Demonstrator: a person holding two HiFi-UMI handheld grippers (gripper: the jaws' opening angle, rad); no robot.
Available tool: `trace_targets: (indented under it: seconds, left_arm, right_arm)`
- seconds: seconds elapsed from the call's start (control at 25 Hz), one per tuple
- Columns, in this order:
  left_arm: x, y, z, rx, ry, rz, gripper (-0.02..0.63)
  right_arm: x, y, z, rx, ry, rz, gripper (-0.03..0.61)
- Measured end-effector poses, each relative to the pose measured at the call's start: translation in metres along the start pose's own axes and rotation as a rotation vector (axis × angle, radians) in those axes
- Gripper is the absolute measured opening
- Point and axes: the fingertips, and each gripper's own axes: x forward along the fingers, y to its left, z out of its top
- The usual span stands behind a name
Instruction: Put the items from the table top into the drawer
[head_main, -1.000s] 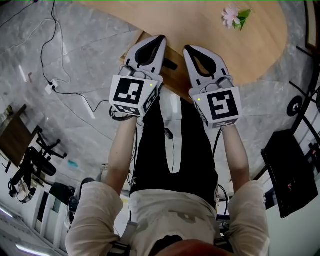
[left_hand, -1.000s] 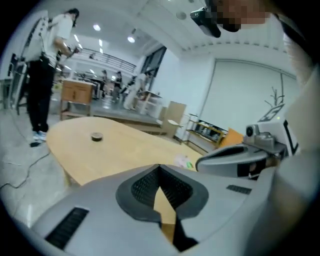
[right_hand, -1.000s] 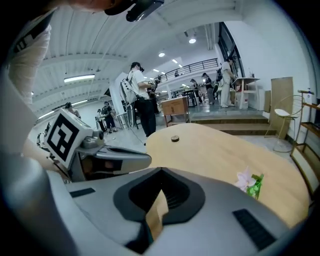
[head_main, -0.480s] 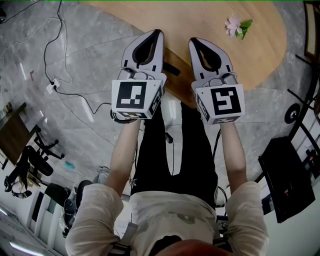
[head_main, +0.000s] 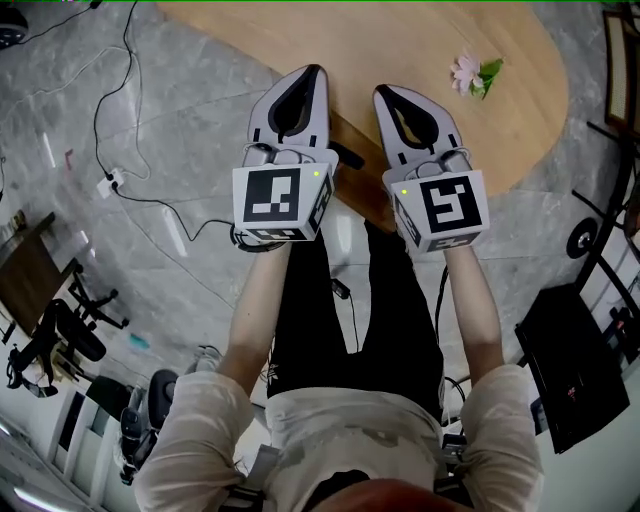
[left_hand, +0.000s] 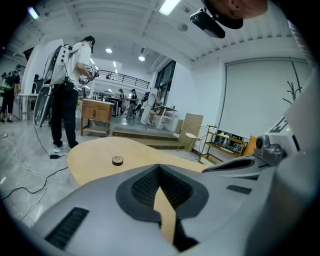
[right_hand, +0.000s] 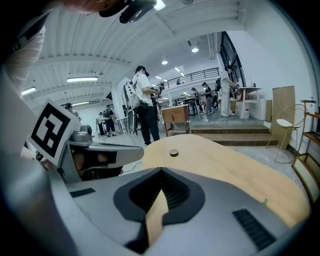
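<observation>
A pale wooden oval table (head_main: 430, 40) lies ahead of me. A pink flower with green leaves (head_main: 472, 75) rests on its right side. A small round brown disc (left_hand: 117, 160) sits farther out on the top, and the right gripper view shows the disc (right_hand: 173, 153) too. My left gripper (head_main: 308, 72) and right gripper (head_main: 392, 92) hover side by side over the table's near edge. Both are shut with nothing between the jaws. A dark handle-like piece (head_main: 346, 156) shows under the edge between them.
Cables and a power strip (head_main: 110, 181) lie on the grey floor at left. A black case (head_main: 575, 365) stands at right. Several people (left_hand: 70, 95) stand beyond the table's far end, near a wooden cabinet (left_hand: 96, 117). Pale chairs (left_hand: 192, 137) stand behind.
Both grippers have come up a little toward the head camera and shifted slightly over the table edge. Both stay shut and empty.
</observation>
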Motion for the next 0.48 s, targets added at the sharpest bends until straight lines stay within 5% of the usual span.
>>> trace_targets:
  seconds: [0.12,0.4,0.48]
  left_arm:
    - [0.017,0.021,-0.005,-0.038,0.011,-0.004,0.008]
    - [0.065,0.088,0.007,0.011,0.081,-0.081,0.008]
    - [0.091,0.105,0.012,0.025,0.110,-0.133,0.166]
  right_arm:
    - [0.022,0.001,0.011,0.001,0.008,-0.011,0.005]
    - [0.088,0.003,0.045,0.083,-0.019,-0.089,0.005]
    - [0.110,0.005,0.055,0.091,-0.024,-0.092,0.005]
